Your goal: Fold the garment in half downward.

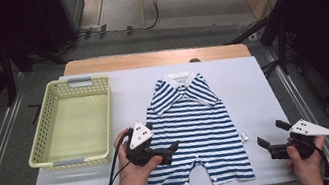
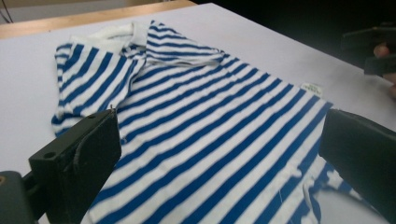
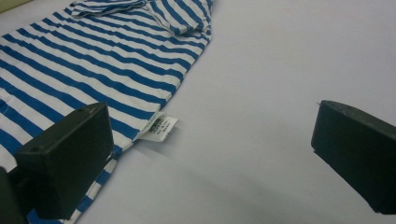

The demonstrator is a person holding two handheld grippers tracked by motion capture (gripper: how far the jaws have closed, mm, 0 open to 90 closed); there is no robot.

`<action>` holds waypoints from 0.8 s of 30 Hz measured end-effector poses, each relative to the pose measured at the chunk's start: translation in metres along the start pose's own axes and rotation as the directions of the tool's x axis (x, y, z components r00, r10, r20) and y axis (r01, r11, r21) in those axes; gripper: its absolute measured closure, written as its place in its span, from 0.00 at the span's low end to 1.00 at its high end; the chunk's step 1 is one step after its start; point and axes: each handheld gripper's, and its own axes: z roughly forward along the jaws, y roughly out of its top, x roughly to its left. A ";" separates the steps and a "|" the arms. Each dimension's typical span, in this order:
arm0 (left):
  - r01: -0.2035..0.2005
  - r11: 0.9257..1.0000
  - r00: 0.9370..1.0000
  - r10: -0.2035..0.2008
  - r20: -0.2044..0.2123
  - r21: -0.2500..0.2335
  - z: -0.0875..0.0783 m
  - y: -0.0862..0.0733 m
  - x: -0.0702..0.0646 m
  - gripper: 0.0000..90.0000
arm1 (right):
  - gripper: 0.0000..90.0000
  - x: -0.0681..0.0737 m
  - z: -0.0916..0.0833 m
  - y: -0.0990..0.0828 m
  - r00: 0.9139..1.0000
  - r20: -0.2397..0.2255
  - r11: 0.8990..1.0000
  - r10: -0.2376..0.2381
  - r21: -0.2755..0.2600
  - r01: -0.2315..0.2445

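White sheeting covers my counter, with a strip of bare wood showing along its far edge. On it, at the left, sits a pale yellow-green plastic basket with perforated walls, nothing lying inside that I can see. Right of the basket, roughly mid-counter, lies the blue-and-white striped romper, spread flat and face up, its white collar at the far end and its two short legs at the near edge of the sheeting. The short sleeves fan out to either side below the collar.

My left tongs hang over the romper's left side, near the leg end, just right of the basket's near corner. In the left gripper view the jaws stand wide apart with the striped cloth stretching between them, and they grip nothing. I cannot tell whether the jaw tips touch the fabric.

My right tongs sit at the near right of the counter, apart from the romper's right edge, over bare sheeting. Their jaws are spread wide too, with nothing between them but white counter.

Smallest is the white care label, sticking out from the romper's right side seam and lying flat on the sheeting, just ahead of my right tongs' left jaw. Its print is too small to read.
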 end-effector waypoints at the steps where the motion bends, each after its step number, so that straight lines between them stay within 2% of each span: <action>1: 0.003 1.000 1.000 -0.003 0.002 0.000 0.003 0.005 0.000 0.00 | 0.00 0.000 0.000 0.000 1.000 0.001 1.000 0.001 0.002 -0.001; 9: 0.011 1.000 1.000 -0.011 -0.001 0.021 0.030 0.038 0.012 0.01 | 0.00 0.001 0.001 -0.001 1.000 -0.010 1.000 -0.010 0.003 0.010; 14: 0.034 0.998 0.997 -0.030 -0.072 0.059 0.053 0.052 0.027 0.14 | 0.00 0.002 0.003 -0.001 1.000 -0.012 1.000 -0.018 0.009 0.018; 16: 0.042 0.997 0.995 -0.036 -0.088 0.071 0.060 0.056 0.033 0.19 | 0.00 0.002 0.003 -0.001 1.000 -0.013 1.000 -0.022 0.009 0.022; 20: 0.071 0.995 0.993 -0.063 -0.104 0.073 0.073 0.062 0.050 0.26 | 0.00 0.002 0.003 -0.001 1.000 -0.013 1.000 -0.022 0.007 0.022; 24: 0.082 0.993 0.991 -0.072 -0.111 0.085 0.087 0.065 0.067 0.34 | 0.00 0.003 0.004 -0.001 1.000 -0.014 1.000 -0.025 0.009 0.025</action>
